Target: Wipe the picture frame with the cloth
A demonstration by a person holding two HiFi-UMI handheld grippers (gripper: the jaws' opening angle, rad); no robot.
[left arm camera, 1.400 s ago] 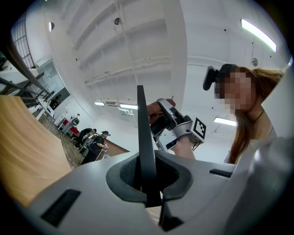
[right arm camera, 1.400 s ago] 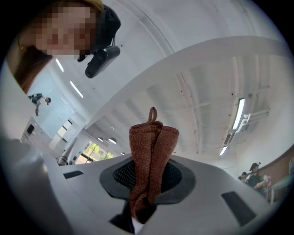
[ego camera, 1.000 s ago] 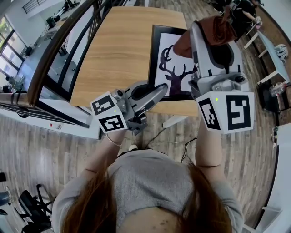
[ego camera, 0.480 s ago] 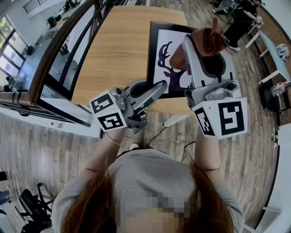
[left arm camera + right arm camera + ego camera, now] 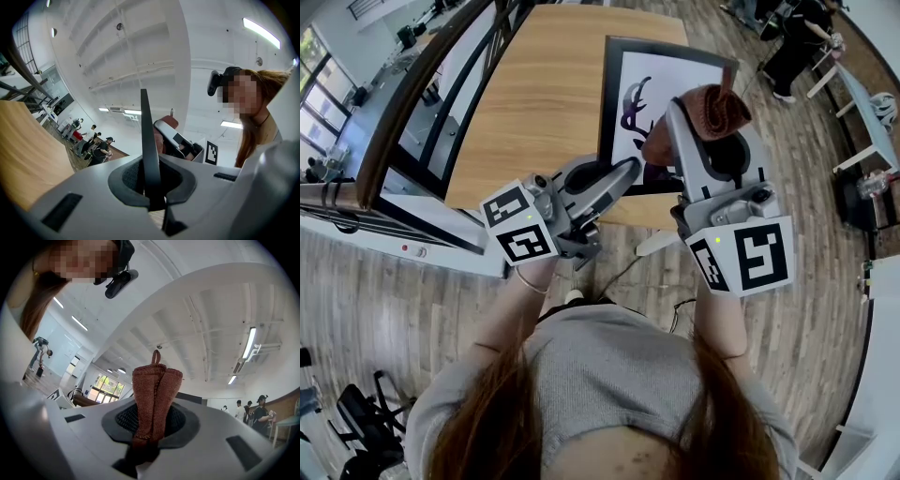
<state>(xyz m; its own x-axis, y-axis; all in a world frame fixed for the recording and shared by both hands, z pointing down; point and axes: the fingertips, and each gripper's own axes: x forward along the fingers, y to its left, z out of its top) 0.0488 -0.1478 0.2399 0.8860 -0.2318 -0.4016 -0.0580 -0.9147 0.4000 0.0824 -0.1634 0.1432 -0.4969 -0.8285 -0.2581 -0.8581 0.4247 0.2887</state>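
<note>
Head view is showing the left claw (image 5: 628,171) clamping the near edge of the frame (image 5: 661,75), holding it tilted up off the worktop (image 5: 544,94), seemingly to steady and present its face, while the right claw (image 5: 705,124) is gripping the bunched cloth (image 5: 714,105) before that face, ready for wiping.

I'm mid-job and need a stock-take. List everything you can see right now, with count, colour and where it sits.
picture frame: one, black border, white print with a dark deer, at the table's right side
cloth: one, reddish-brown, bunched, above the print
table: one, light wood, ahead of the person
railing: one, dark, left of the table
bystanders: at least two, dark clothes, far background
left hand-held gripper: one, grey, shut on the picture frame's near edge
right hand-held gripper: one, grey, shut on the cloth
</note>
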